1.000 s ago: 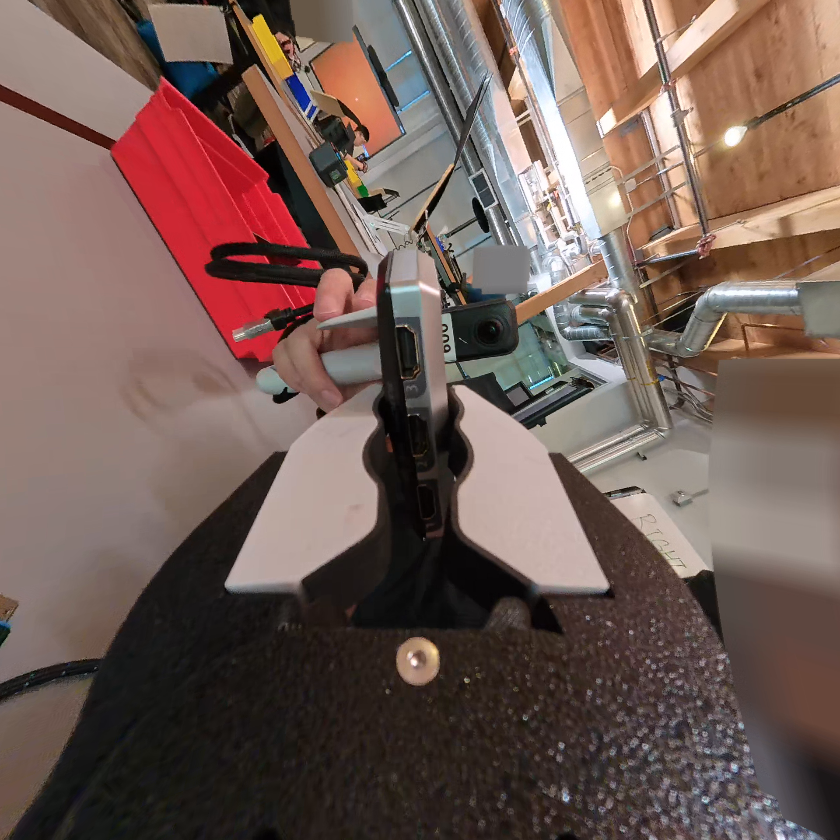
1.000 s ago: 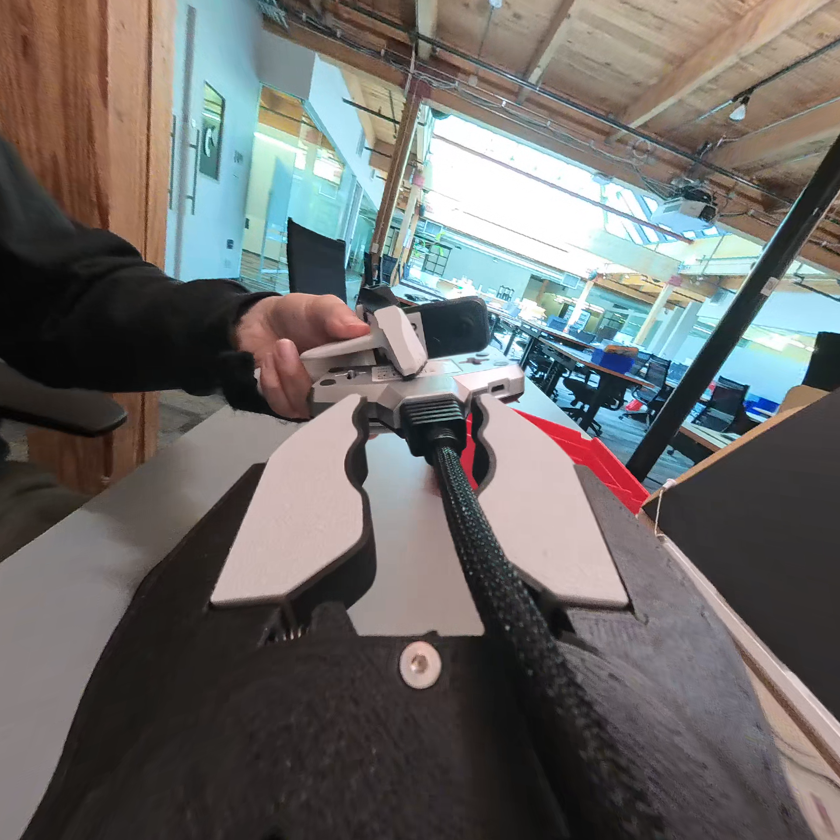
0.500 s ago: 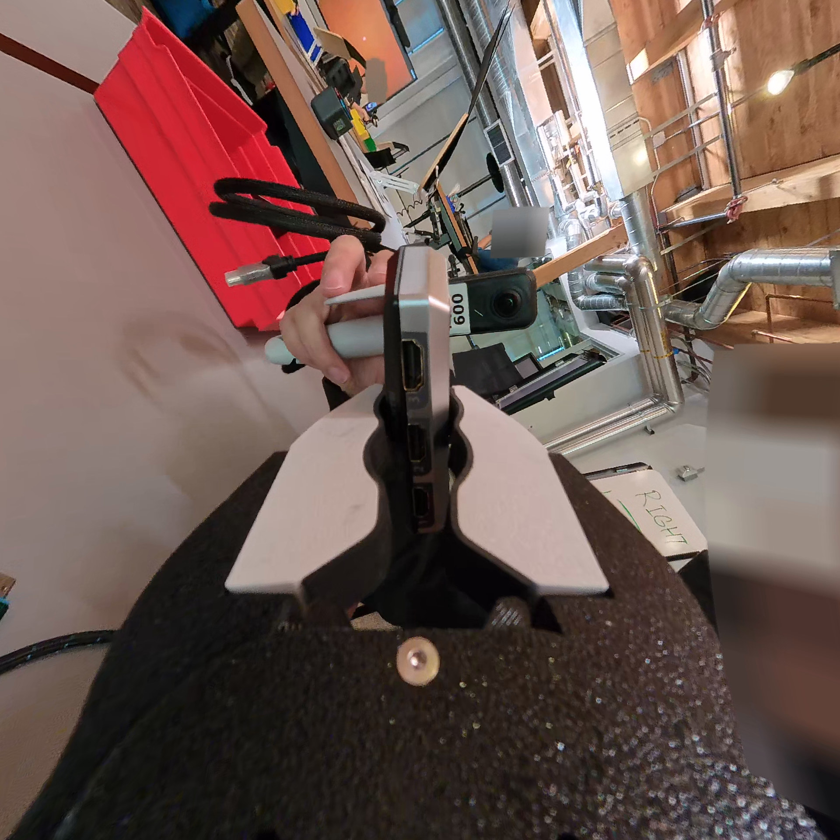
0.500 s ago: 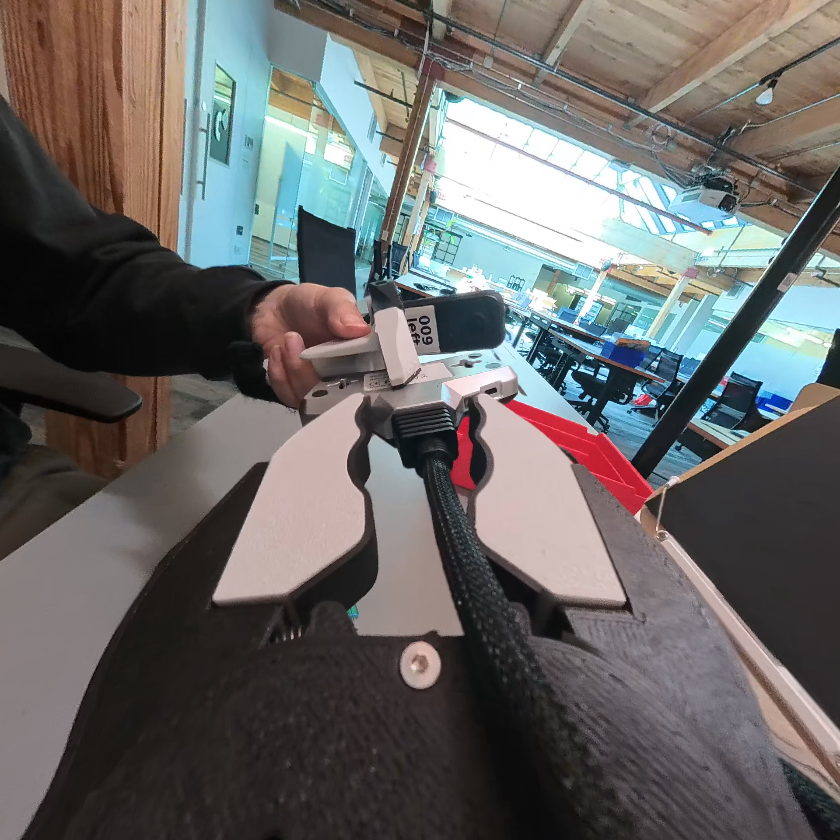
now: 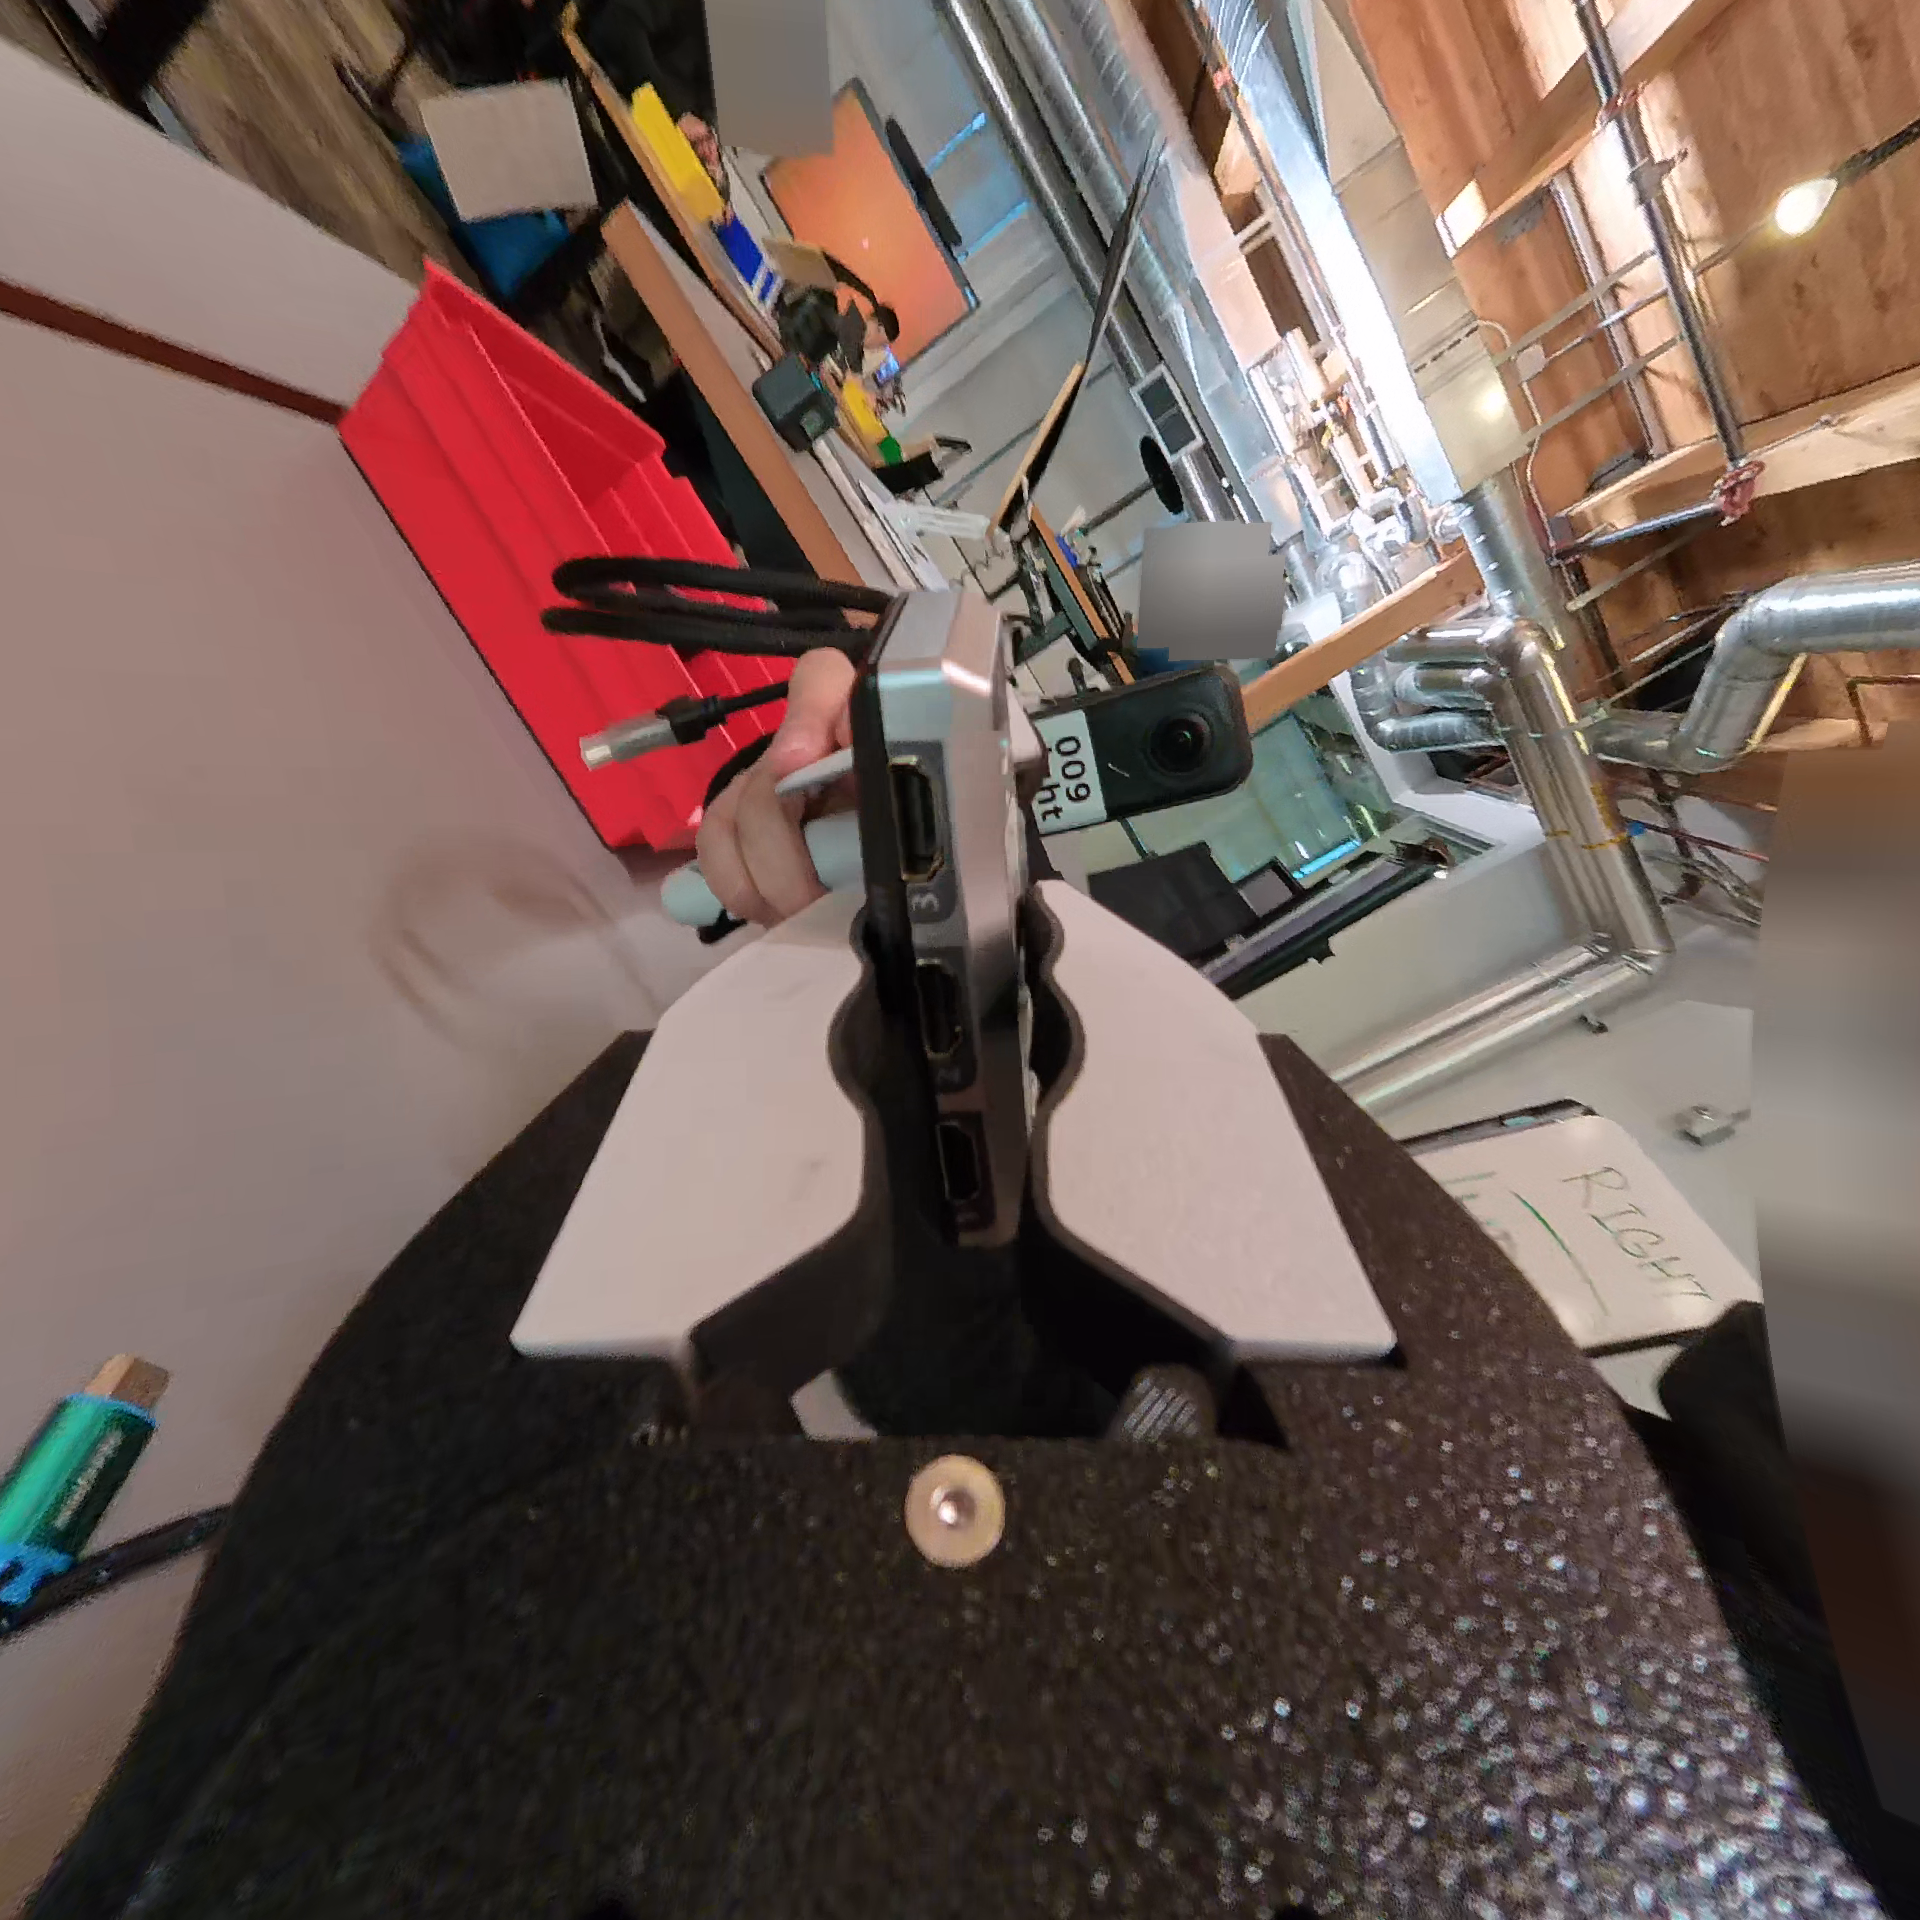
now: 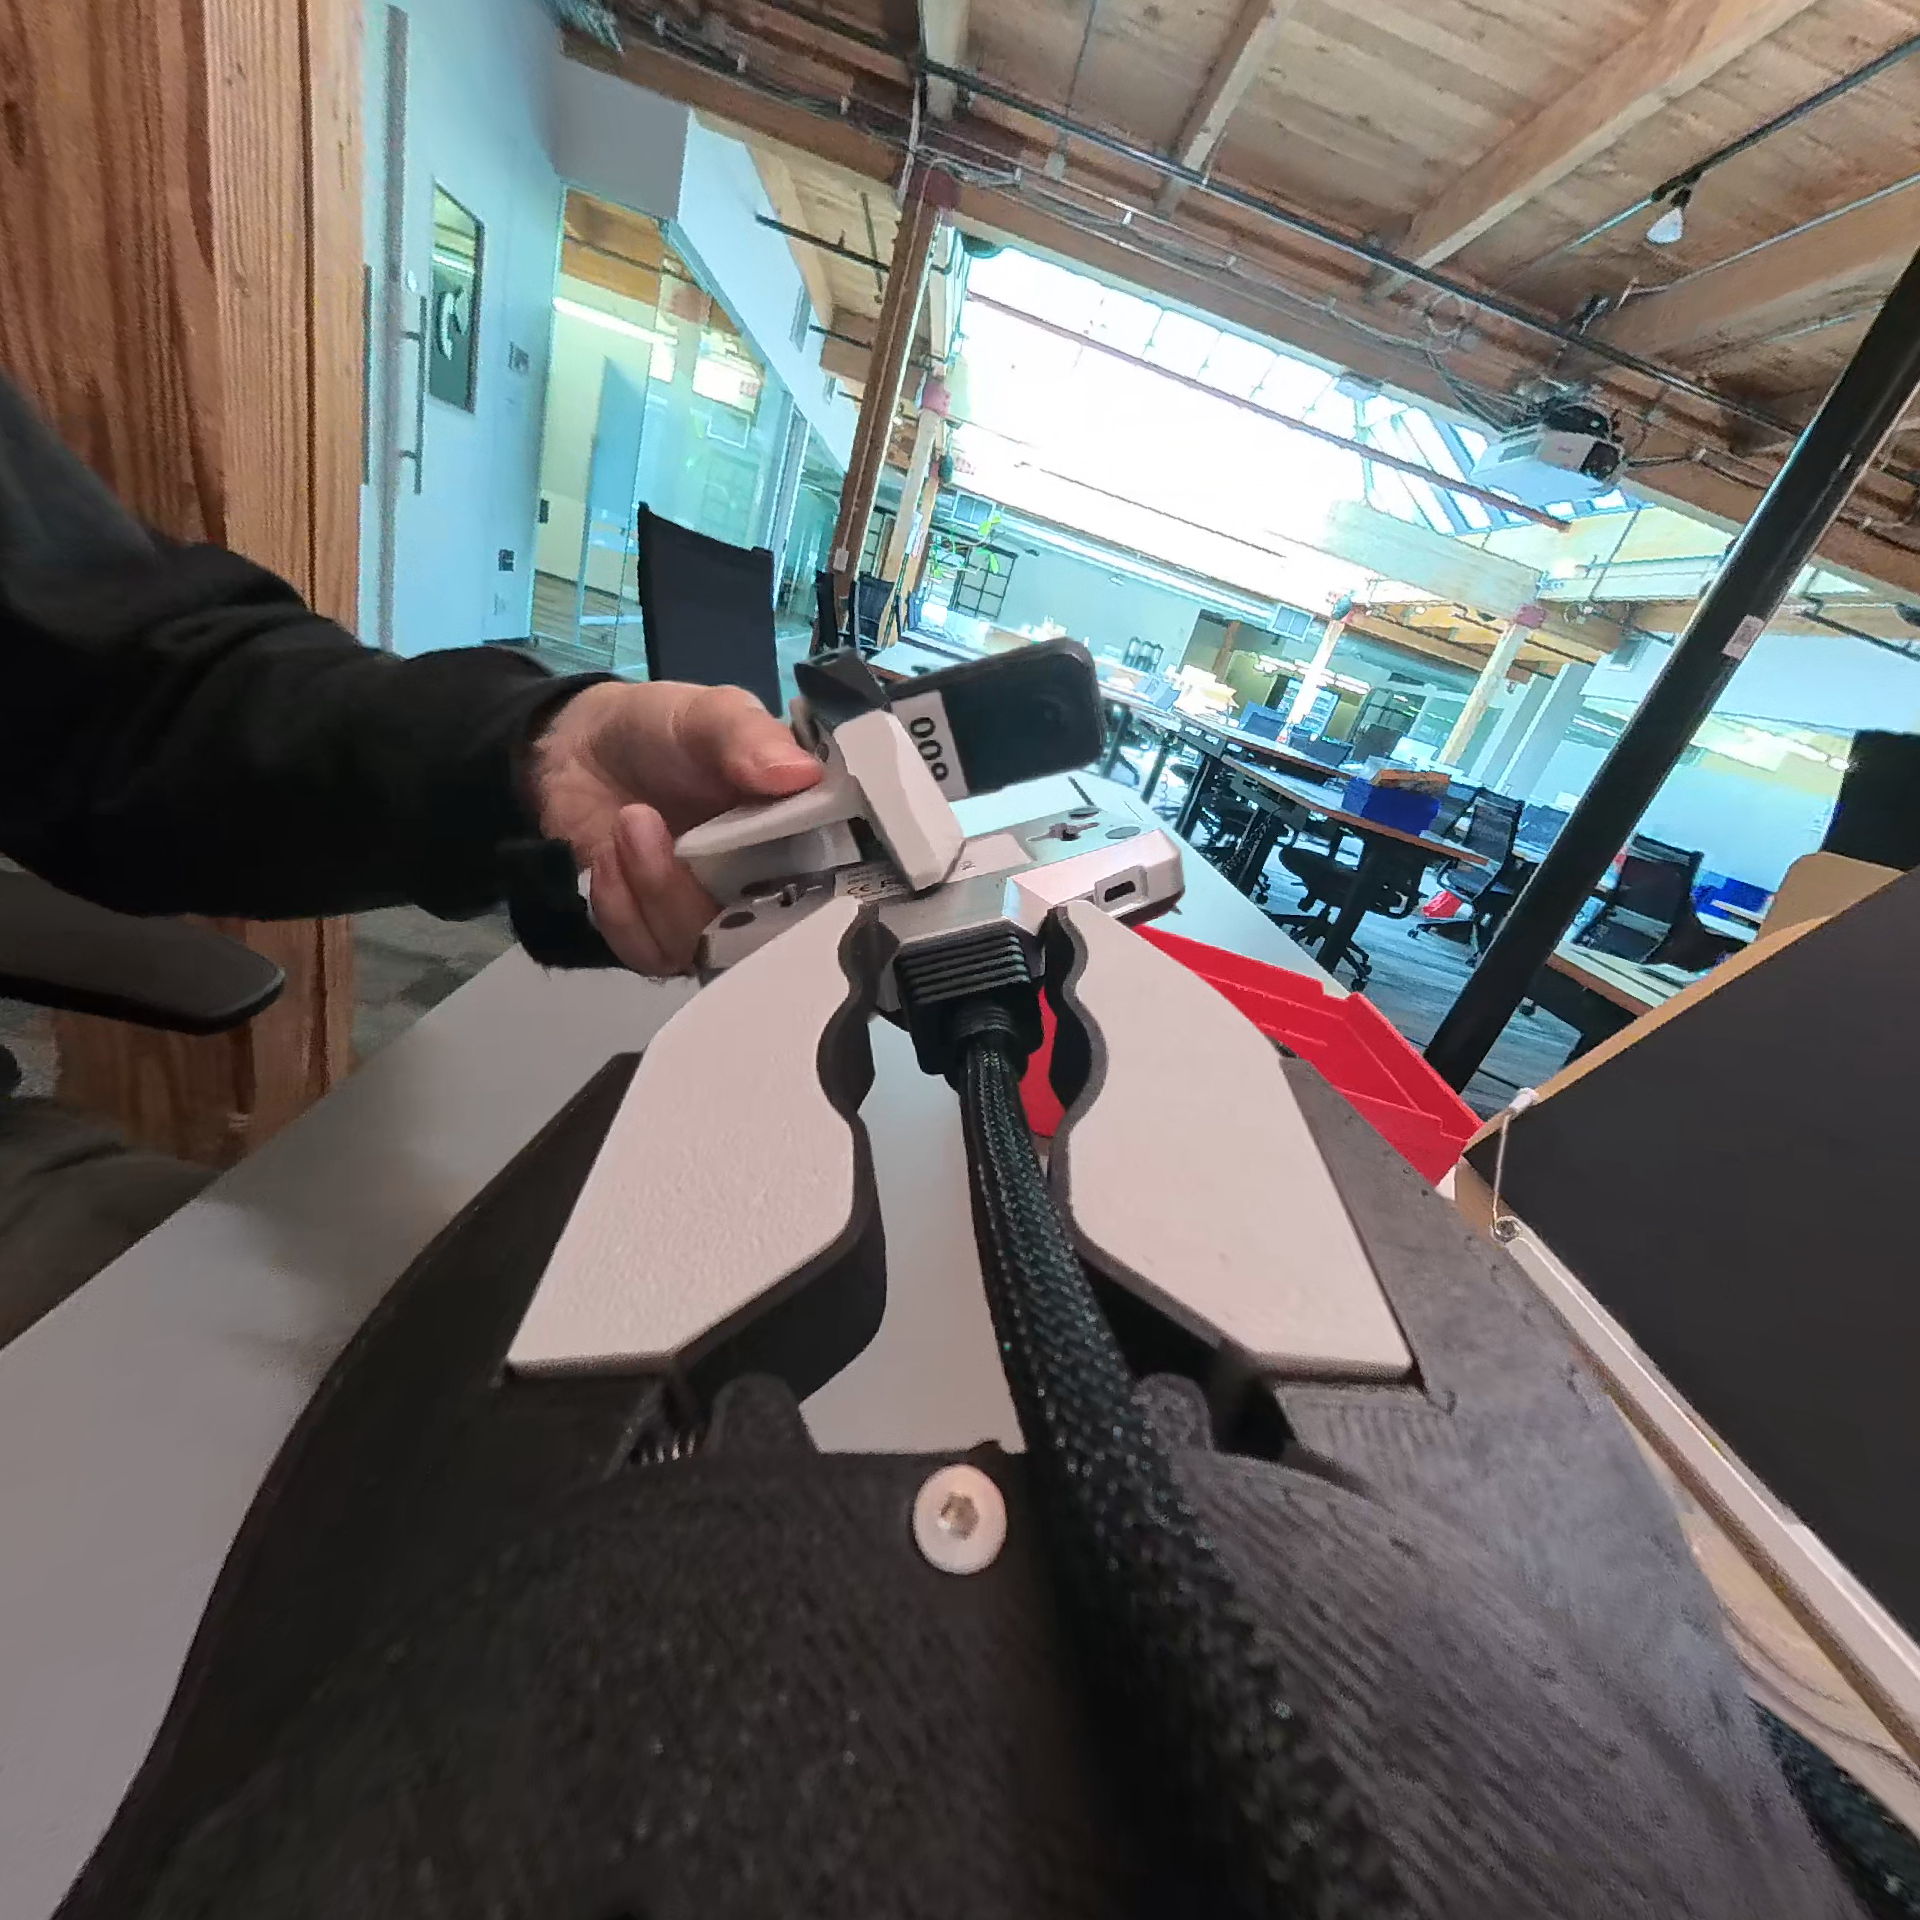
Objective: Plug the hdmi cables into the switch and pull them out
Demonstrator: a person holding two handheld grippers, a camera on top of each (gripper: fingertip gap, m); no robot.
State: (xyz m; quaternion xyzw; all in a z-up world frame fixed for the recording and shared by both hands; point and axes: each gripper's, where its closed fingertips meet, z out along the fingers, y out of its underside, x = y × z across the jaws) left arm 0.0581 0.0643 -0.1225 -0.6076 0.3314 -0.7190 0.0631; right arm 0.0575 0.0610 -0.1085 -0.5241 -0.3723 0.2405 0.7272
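Note:
My left gripper [image 5: 951, 914] is shut on the grey HDMI switch [image 5: 935, 790] and holds it on edge. Three empty ports face the left wrist camera. My right gripper [image 6: 966, 935] is shut on the black plug [image 6: 961, 987] of a braided HDMI cable [image 6: 1039, 1247]. The plug's front is against the far edge of the switch [image 6: 1081, 878], and its metal tip is hidden. The left gripper [image 6: 883, 831] and the hand holding it show behind the switch. In the left wrist view, the right gripper's camera [image 5: 1174, 743] peeks out from behind the switch.
Red bins [image 5: 540, 540] stand on the white table [image 6: 312, 1195] and also show in the right wrist view [image 6: 1299, 1039]. Loops of black cable with a loose silver plug [image 5: 623, 738] hang near them. A green object [image 5: 73, 1465] lies near left. A dark board [image 6: 1714, 1195] stands at the right.
Both grippers have shifted and tilted slightly together. The plug stays against the switch, and neither grip has changed.

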